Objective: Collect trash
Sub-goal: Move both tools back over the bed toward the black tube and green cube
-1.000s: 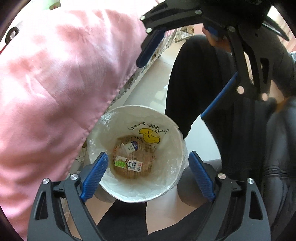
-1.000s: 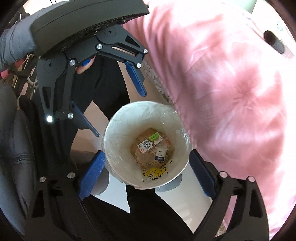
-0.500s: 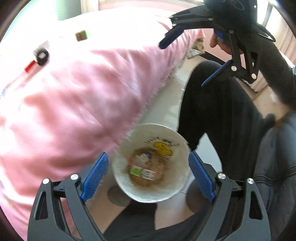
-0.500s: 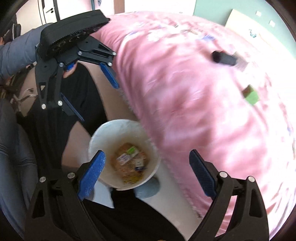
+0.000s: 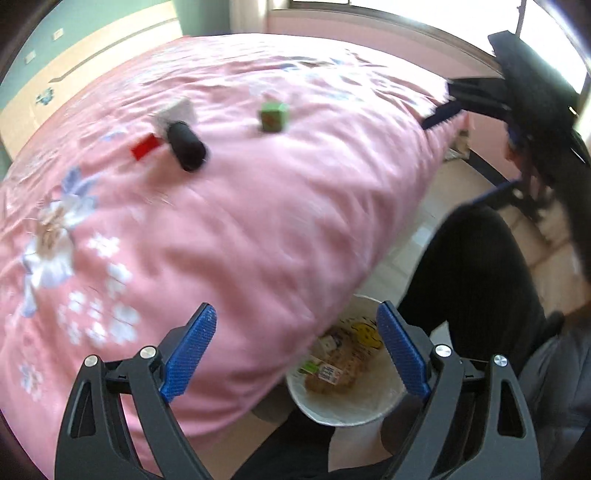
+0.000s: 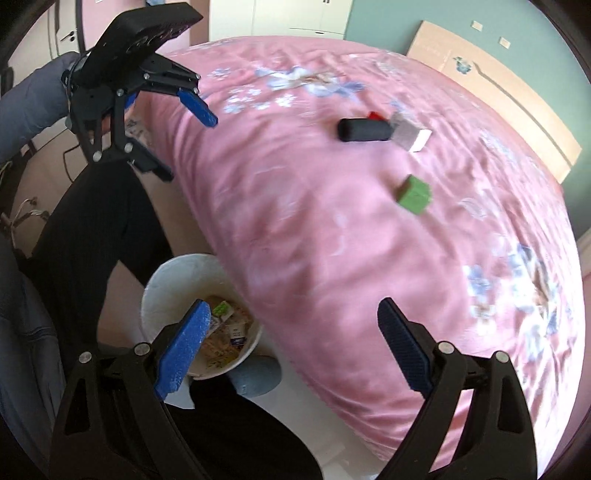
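Observation:
A white bin holding wrappers and small cartons stands on the floor by the bed. My left gripper hangs open and empty above the bed's edge and the bin. My right gripper is also open and empty, over the bin and the bedspread. On the pink bed lie a green cube, a black cylinder, a small red piece and a grey box. Each gripper shows in the other's view: the right gripper, the left gripper.
The pink flowered bedspread fills most of both views. A person's black trouser legs stand beside the bin, with a grey slipper-like shape on the pale floor. A wooden headboard and white wardrobe doors lie beyond.
Both grippers have risen away from the bin and tilted up toward the bed. The bin has slid low in both views and the items on the bed have come into sight.

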### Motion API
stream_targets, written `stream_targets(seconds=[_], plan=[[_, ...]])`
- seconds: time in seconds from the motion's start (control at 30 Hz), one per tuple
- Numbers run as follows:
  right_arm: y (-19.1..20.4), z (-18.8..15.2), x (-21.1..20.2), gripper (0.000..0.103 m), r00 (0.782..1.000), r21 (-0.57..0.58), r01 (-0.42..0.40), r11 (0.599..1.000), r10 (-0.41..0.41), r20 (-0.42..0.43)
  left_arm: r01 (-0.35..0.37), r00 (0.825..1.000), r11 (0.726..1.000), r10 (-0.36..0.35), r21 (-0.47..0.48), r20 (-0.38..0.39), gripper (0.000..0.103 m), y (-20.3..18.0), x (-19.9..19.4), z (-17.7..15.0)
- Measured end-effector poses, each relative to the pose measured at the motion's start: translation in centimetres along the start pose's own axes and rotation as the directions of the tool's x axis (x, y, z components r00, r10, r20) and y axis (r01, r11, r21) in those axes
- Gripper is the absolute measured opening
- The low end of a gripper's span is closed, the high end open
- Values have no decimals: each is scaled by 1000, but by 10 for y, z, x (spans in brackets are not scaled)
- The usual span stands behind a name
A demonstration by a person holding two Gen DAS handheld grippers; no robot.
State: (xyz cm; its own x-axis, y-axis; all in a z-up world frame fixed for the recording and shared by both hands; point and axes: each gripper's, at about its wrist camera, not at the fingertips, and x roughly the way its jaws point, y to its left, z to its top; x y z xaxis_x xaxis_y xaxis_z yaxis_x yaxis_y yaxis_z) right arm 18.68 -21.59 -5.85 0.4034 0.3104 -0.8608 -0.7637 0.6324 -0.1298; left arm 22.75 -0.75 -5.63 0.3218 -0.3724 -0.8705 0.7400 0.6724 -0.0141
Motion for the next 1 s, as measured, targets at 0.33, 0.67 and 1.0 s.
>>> stream_targets(seconds=[0.33,0.67,1.0], plan=[[-37,7,-7,90,999,58,29,998,-30,18,-62,998,997,62,-42,15,92,21,6,54],[-81,22,1,90,999,116,2,993,-8,44,-68,998,998,68,-8,-5,92,41,31,100],[-109,35,29,90,1000,130,-13,991,11,15,-56,998,998,54,-39,-35,92,74,68,133]])
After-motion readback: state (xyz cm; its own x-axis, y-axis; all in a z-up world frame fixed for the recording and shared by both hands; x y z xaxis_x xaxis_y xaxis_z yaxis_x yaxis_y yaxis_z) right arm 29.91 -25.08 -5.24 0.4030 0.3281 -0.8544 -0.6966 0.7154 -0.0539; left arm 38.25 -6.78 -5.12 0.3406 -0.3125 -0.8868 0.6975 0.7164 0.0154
